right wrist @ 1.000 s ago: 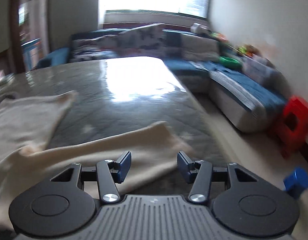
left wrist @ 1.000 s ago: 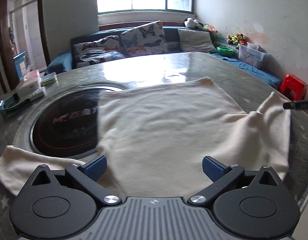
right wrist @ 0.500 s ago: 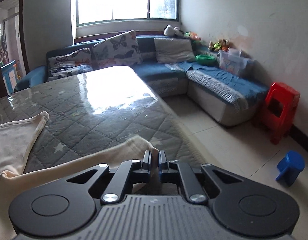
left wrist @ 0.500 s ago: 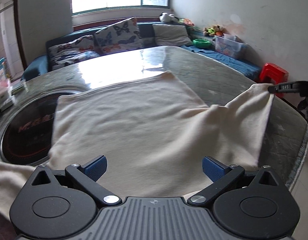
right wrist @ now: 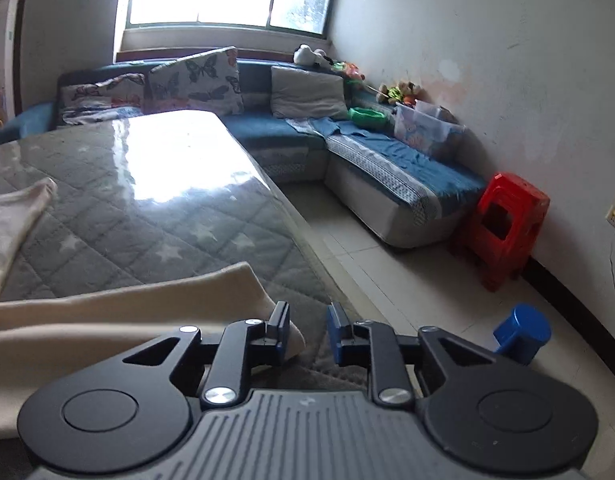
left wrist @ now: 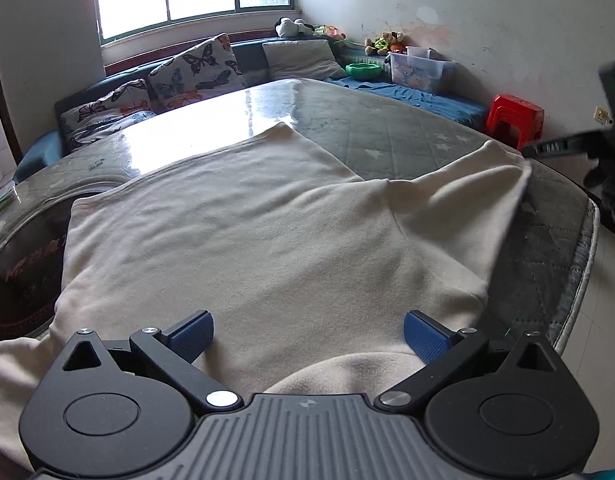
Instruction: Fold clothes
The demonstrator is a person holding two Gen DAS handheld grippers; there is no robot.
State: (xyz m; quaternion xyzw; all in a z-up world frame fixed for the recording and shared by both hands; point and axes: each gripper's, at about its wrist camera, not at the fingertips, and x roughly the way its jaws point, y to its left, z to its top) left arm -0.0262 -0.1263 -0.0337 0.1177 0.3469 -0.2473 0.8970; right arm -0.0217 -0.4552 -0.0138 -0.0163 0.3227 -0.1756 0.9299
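While spread flat: cream garment (left wrist: pixel 247 240) covers bench (left wrist: pixel 387 136) near edge
Left tongs (left wrist: pixel 307 330): spread wide above garment
Right tongs (right wrist: pixel 307 334): parted, sleeve tip (right wrist: pixel 243 288) beside left pad

Red stool (right wrist: pixel 503 228), blue sofa (right wrist: pixel 387 164).

The right gripper (right wrist: pixel 306 330), clamped on the sleeve tip of the cream garment (left wrist: pixel 243 240) half a second ago, has parted its fingers; the sleeve tip (right wrist: pixel 267 300) now lies against the left finger, outside the gap.
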